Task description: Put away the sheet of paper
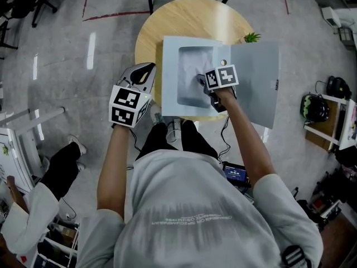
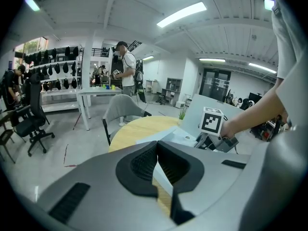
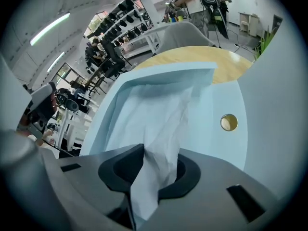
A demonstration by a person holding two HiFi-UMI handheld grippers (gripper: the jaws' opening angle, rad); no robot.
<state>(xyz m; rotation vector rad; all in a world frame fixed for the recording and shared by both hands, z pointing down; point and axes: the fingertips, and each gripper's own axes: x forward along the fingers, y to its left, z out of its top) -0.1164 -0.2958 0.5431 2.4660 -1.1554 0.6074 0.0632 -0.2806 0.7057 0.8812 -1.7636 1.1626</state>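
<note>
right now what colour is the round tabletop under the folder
The tabletop is light tan wood, seen best in the head view.

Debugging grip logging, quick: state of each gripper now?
Left gripper: closed on the file case edge.
Right gripper: jaws apart, sheet of paper between them.

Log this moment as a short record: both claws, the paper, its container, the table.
surface: round wooden table
container: pale blue box, its lid folded open to the right in the head view
paper: crumpled sheet of paper lying in the box's well, one end rising between the right claw's pads
right claw: pointing down into the box, jaws a little apart
left claw: closed, apparently on the box's near left edge
remaining: paper to be let go, lid to close
</note>
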